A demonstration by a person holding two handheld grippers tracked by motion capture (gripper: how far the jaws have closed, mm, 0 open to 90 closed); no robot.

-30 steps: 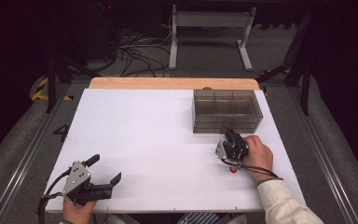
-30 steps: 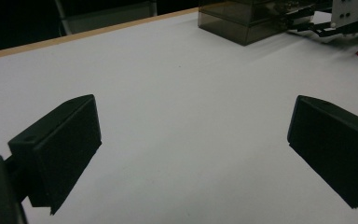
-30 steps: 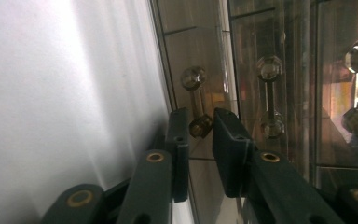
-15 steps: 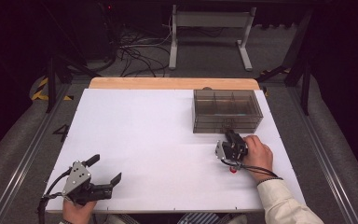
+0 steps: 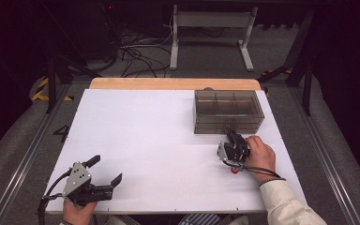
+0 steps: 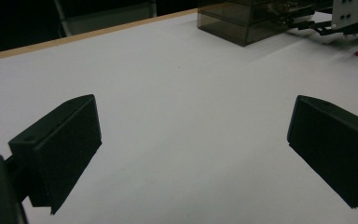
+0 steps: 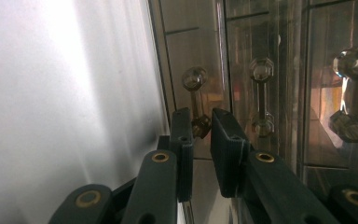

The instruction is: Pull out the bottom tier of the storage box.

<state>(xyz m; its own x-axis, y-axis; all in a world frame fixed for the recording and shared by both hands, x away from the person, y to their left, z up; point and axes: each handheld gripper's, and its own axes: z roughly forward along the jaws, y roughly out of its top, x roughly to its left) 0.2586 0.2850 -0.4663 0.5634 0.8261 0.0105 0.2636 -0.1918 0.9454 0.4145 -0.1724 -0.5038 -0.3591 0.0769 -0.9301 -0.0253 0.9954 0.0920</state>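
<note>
Nothing much has shifted since a second ago: both hands sit where they were, the right gripper [image 5: 230, 140] against the front of the smoky drawer box [image 5: 228, 111] at the far right of the white table top [image 5: 159, 136], its jaws nearly together around a small clear drawer knob [image 7: 200, 123] (whether the pads press it I cannot tell). At the near left edge the left gripper [image 5: 107, 171] rests with its jaws wide apart and nothing between them. Beyond the table's wooden far edge [image 5: 168, 83] lie a grey floor, tangled cables [image 5: 136, 54] and a metal stand [image 5: 211, 28] in a dark room.
</note>
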